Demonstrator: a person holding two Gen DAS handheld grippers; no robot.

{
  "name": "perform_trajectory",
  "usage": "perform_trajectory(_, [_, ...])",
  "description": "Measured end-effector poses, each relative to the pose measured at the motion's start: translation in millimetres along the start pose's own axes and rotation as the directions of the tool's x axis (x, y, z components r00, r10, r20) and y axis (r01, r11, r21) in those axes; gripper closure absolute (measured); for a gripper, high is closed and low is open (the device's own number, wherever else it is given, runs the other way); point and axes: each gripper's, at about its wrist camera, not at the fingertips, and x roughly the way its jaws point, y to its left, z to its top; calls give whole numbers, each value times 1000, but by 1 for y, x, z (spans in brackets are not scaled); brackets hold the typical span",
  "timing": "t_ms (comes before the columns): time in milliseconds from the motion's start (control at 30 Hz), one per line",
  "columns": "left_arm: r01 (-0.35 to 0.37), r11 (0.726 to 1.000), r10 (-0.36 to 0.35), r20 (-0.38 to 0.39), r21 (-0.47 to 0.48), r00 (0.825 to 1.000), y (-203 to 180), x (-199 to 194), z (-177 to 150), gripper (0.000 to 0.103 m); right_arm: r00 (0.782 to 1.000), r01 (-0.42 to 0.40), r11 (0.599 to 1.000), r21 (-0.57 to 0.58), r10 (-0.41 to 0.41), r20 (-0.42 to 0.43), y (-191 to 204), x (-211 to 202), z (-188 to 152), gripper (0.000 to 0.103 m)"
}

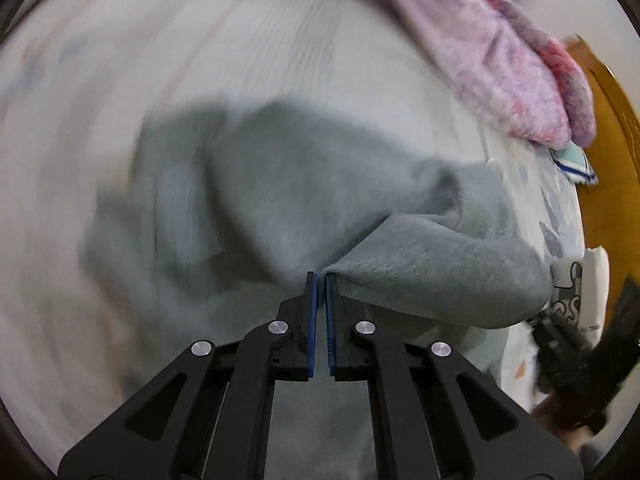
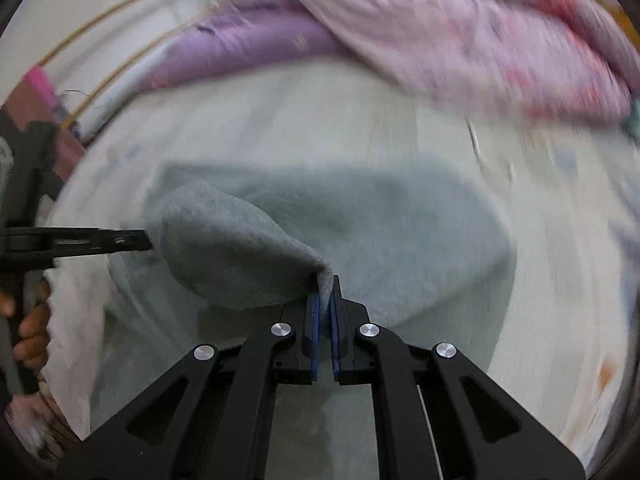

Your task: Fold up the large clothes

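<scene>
A large grey fleece garment [image 1: 280,200] lies on a pale bed sheet [image 1: 200,60]; it also shows in the right wrist view [image 2: 380,232]. My left gripper [image 1: 321,280] is shut on one end of its lifted edge. My right gripper [image 2: 325,286] is shut on the other end of that edge. The edge hangs as a fold [image 2: 232,256] between the two grippers, above the rest of the garment. The left gripper also shows from the side in the right wrist view [image 2: 136,240]. Both views are blurred by motion.
A pink and purple fluffy blanket [image 1: 500,60] is heaped at the far side of the bed; it also shows in the right wrist view [image 2: 460,40]. An orange-brown wall or board [image 1: 608,152] stands at the right. The right gripper's dark body [image 1: 580,360] shows at the right edge.
</scene>
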Motion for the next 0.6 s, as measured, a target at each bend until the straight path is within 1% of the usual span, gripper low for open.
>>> perform_trajectory(33, [6,999,-7,-19,-33,1000,6,3,-8,98,999,-1,998,56,3,-33,-5,4,-8,95])
perform_trajectory(67, [26,996,-29,-38,-79,999,12,4,-17,98,999,-13,995,97,17,-40,-8,3,-13,91])
perform_trajectory(100, [44,991,-50,-43,-128,998,17,3,-26,98,998,-33,987,160,41,-43,-14,1,-18,90])
perform_trajectory(133, [58,987,-64,-36,-149,997,18,0,-30,97,997,-49,980,193,58,-43,-17,-1,-18,88])
perform_trajectory(167, [88,981,-94,-25,-175,995,19,-3,-33,90,995,-87,963,257,98,-31,-23,-4,-18,84])
perform_trajectory(200, [112,974,-118,-19,-196,993,20,-6,-34,83,990,-129,936,329,142,-16,-31,-6,-18,82])
perform_trajectory(233, [145,964,-151,-11,-225,988,17,-7,-33,57,986,-150,914,377,165,-7,-36,-6,-16,68])
perform_trajectory(267, [166,955,-170,5,-246,985,15,-8,-34,38,984,-163,891,424,177,7,-40,-7,-15,56])
perform_trajectory(300, [187,947,-186,30,-262,982,10,-9,-34,37,982,-178,876,449,189,21,-43,-8,-14,49])
perform_trajectory(333, [213,941,-212,34,-264,977,5,-8,-34,37,976,-206,848,488,211,45,-46,-8,-13,45])
perform_trajectory(367, [233,937,-235,22,-262,972,-2,-4,-34,34,970,-233,819,525,236,63,-49,-8,-13,45])
perform_trajectory(400, [236,937,-244,3,-257,970,-10,3,-31,32,965,-246,794,556,252,68,-51,-6,-14,45])
perform_trajectory(467, [211,945,-229,-44,-251,973,-18,16,-32,32,961,-256,776,576,267,67,-49,-7,-18,44])
perform_trajectory(500, [214,941,-237,-61,-261,969,-21,23,-33,32,957,-270,770,578,281,73,-48,-7,-20,44])
perform_trajectory(533, [222,936,-251,-75,-274,965,-23,30,-36,33,952,-285,766,576,295,78,-47,-7,-21,42])
perform_trajectory(567, [213,938,-244,-85,-273,966,-25,34,-39,39,947,-298,766,569,311,77,-45,-6,-22,40])
perform_trajectory(600, [198,947,-228,-95,-255,969,-28,40,-40,48,946,-300,772,561,317,70,-43,-4,-22,40])
